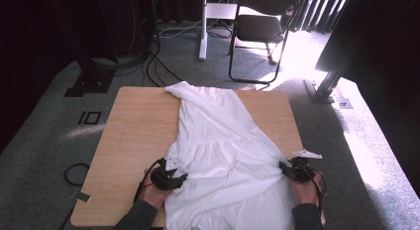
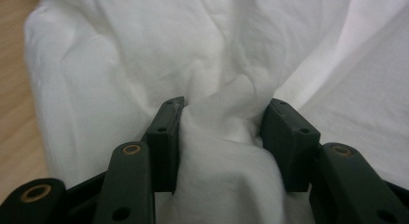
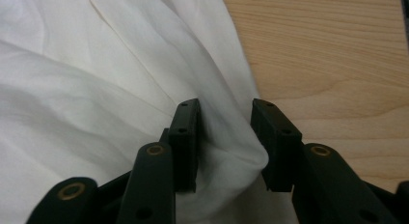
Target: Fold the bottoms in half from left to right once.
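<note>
We list one white dress (image 1: 218, 141), spread lengthwise down the middle of a wooden table (image 1: 133, 136), its narrow top end at the far edge and its wide skirt running off the near edge between our forearms. We hold the left gripper (image 1: 171, 179) at the skirt's left border, near the table's front; in the left gripper view a bunched fold of dress (image 2: 226, 132) fills the gap between its part-spread jaws, cloth touching both pads. We hold the right gripper (image 1: 292, 169) at the skirt's right border, by the table's right edge; in the right gripper view a fold of the dress (image 3: 226, 151) sits between its part-spread jaws, bare table (image 3: 328, 64) just beside. Beyond the table we note grey carpet (image 1: 44, 141), a black chair (image 1: 260, 27) and floor cables (image 1: 158, 66).
</note>
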